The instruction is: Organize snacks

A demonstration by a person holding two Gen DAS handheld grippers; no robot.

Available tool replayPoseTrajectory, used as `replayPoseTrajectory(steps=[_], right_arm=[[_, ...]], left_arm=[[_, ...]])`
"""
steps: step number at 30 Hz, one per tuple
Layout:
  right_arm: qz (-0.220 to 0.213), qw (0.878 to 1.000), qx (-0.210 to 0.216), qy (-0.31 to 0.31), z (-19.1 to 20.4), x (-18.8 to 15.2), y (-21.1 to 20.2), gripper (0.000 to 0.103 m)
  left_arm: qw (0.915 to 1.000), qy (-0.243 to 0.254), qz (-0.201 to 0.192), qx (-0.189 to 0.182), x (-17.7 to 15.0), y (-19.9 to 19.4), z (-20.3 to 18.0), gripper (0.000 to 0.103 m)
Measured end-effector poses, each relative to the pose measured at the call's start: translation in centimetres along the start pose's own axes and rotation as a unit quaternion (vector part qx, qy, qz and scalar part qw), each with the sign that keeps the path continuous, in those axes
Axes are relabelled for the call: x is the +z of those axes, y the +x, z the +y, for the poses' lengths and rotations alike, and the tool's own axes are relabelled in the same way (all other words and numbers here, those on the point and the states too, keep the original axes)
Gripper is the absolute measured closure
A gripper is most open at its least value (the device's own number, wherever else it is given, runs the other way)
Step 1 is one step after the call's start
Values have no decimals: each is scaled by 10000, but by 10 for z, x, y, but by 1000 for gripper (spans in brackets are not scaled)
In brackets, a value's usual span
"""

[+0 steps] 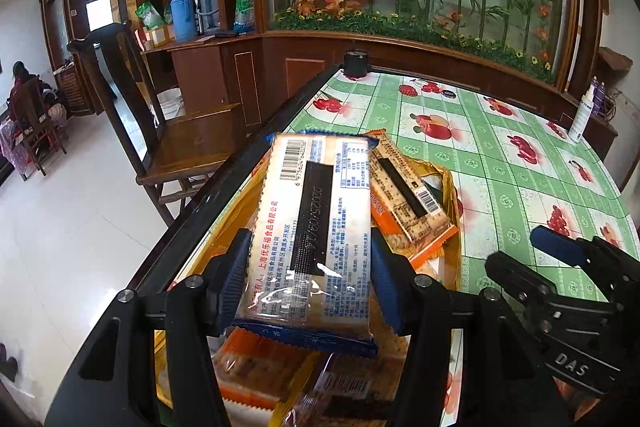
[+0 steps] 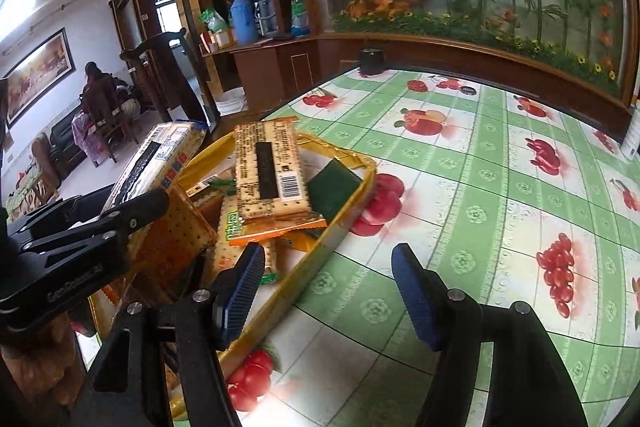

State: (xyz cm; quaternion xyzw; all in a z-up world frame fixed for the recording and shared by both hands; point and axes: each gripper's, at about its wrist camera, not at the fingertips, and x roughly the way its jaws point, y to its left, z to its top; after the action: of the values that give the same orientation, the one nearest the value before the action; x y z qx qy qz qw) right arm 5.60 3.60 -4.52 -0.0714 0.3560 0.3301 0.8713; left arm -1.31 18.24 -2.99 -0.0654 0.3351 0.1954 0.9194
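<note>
**A:** Over the gold-rimmed rectangular snack tray [image 1: 448, 179] at the bench [image 1: 500, 155] edge, left claw [image 1: 310, 283] is clamped across the width of a blue-edged clear-wrapped cracker pack [image 1: 312, 227], print side up. Held flat, likely so it stacks on the pile.

**B:** Right claw [image 2: 328, 291]?

**A:** Jaws apart, nothing between them, hovering beside the tray over the green checked fruit-print cloth [image 2: 500, 187] (keeps out of the left's way, I'd guess).

**B:** Tray contents?

**A:** Orange-edged cracker pack [image 2: 268, 171] on top, more packs underneath, lying crosswise and overlapping. Not tidy yet.

**B:** Risk?

**A:** Tray sits close to the bench edge, so a nudge could shift it.
</note>
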Motion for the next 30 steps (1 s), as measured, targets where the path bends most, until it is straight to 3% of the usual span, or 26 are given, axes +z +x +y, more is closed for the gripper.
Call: replayPoseTrajectory(steps=[16,30], right_arm=[[-45,9998,-114,133,-20,-2,-10,34],[-10,9998,-39,201,-19,-3,-7,34]], left_arm=[[9999,-1,1,164,8,24,-5,49],[9998,113,112,111,8,19,-10,49]])
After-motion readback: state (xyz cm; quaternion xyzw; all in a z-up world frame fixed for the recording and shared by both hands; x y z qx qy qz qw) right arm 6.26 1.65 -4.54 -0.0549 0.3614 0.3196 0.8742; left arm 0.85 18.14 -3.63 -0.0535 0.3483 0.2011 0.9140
